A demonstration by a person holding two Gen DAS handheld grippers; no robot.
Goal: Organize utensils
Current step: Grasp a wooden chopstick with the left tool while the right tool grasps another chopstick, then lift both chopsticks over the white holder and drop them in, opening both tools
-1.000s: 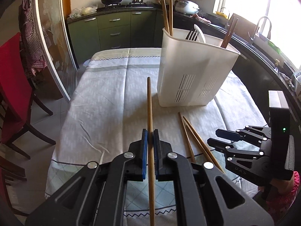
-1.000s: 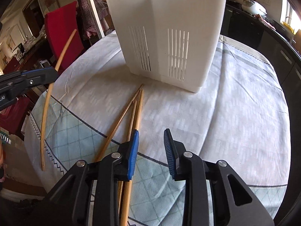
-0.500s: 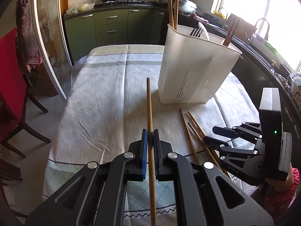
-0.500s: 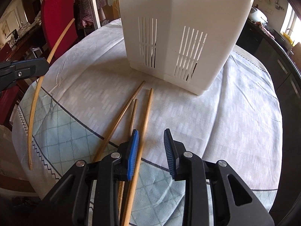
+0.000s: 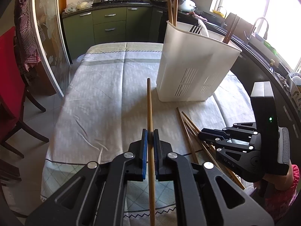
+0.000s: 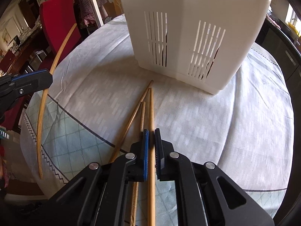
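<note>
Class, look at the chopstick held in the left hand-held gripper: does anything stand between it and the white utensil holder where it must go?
Nothing visible does. The chopstick in the left hand-held gripper points past bare tablecloth toward the white utensil holder.

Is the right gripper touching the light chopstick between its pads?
Touching. The right wrist view shows the right gripper closed on the light chopstick, both pads against it.

White slotted holder (image 5: 193, 69); tan chopsticks (image 6: 150, 116); pale tablecloth (image 6: 216, 124), teal check border; red chair (image 6: 58, 15); blue-padded jaws.

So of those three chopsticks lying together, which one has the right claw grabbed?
The palest, rightmost chopstick, pinched in the right claw; the two darker ones lie free beside it.
</note>
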